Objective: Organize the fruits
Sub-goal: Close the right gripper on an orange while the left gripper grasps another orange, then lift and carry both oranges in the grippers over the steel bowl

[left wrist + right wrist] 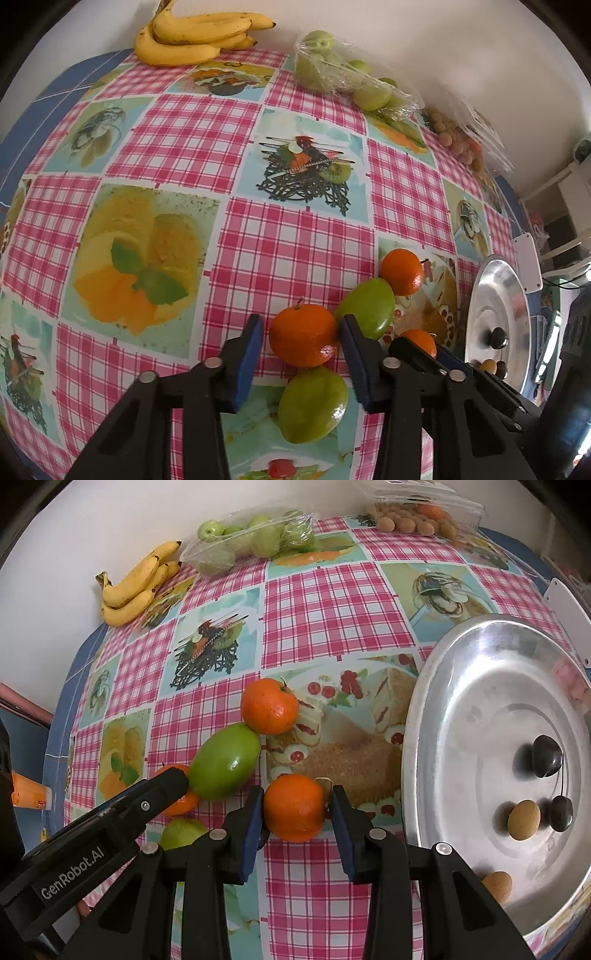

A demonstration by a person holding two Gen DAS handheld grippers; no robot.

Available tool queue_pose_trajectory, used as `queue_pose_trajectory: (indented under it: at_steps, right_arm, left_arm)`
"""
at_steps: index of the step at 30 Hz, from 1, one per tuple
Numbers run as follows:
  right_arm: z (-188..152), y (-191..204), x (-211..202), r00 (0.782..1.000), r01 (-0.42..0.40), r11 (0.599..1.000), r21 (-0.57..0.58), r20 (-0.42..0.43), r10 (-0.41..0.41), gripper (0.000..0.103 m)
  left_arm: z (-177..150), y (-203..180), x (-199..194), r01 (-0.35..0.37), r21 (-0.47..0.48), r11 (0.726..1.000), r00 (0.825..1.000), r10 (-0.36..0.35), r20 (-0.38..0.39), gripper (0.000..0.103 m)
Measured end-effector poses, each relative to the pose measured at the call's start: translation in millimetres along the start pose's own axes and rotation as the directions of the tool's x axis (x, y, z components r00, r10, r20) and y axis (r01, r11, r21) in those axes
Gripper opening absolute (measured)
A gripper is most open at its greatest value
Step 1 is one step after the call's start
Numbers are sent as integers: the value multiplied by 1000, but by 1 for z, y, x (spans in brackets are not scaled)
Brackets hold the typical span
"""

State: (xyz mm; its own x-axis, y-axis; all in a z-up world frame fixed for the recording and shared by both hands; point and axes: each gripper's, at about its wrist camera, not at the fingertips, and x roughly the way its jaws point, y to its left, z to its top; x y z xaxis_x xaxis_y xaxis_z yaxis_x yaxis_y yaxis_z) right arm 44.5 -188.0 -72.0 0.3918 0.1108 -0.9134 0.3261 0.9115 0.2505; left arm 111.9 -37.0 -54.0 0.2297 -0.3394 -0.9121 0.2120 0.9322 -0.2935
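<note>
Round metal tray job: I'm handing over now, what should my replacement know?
Left gripper: pads bracket first orange round fruit, contact unclear.
Right gripper: shut on second orange round fruit, resting on checked tablecloth.
Done: round silver metal tray holds two dark fruits and small brown fruits.
Left: those two, third orange round fruit and two green oval fruits, all outside the tray.

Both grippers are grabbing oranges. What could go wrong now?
The left gripper holds an orange that touches two green fruits; lifting it might set them rolling. The right gripper pinches its orange with just the pad tips, so it may slip. The metal tray is smooth, so dropped fruit could roll around in it.
</note>
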Motion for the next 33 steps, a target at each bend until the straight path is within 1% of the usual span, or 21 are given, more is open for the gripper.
queue_pose_trajectory:
  at_steps: [4, 9, 11, 16, 20, 22, 26, 27, 28, 29, 33]
  right_arm:
    - [-1, -2, -1, 1000, -10, 1000, 12, 0, 10, 38]
    - [0, -3, -1, 1000, -17, 1000, 18, -1, 17, 37]
    - [0, -3, -1, 1000, -19, 1000, 19, -2, 19, 37]
    - [0, -4, -4, 1000, -23, 999, 24, 5, 23, 37]
    - [-1, -6, -6, 1000, -23, 999, 36, 4, 23, 37]
    - [-1, -7, -7, 1000, -22, 999, 41, 3, 22, 37]
    - [0, -7, -8, 1000, -25, 999, 47, 8, 25, 37]
    - [0, -6, -9, 1000, -27, 999, 48, 9, 26, 37]
    - [0, -5, -9, 1000, -27, 998, 48, 8, 27, 37]
    - [0, -5, -8, 1000, -27, 999, 47, 7, 27, 37]
    - [-1, -5, -6, 1000, -24, 999, 48, -1, 24, 37]
  left_arm:
    - [-1, -3, 0, -11, 18, 1000, 1000, 11, 0, 41]
    - [0, -1, 0, -4, 10, 1000, 1000, 4, -1, 41]
    - [0, 0, -1, -1, 2, 1000, 1000, 1, 3, 39]
    - [2, 3, -10, -14, -5, 1000, 999, 14, 34, 32]
    - [3, 13, -13, -5, -50, 999, 999, 7, 41, 31]
    - [4, 22, -17, -6, -89, 996, 999, 10, 45, 31]
    - [6, 31, -22, 10, -119, 993, 998, -3, 55, 34]
    - [7, 30, -20, 8, -117, 993, 999, -2, 54, 40]
    - [7, 28, -19, 7, -113, 994, 999, -1, 51, 50]
    - [6, 27, -17, 8, -109, 994, 999, -3, 45, 52]
    - [3, 16, -5, 1, -62, 998, 1000, 0, 6, 52]
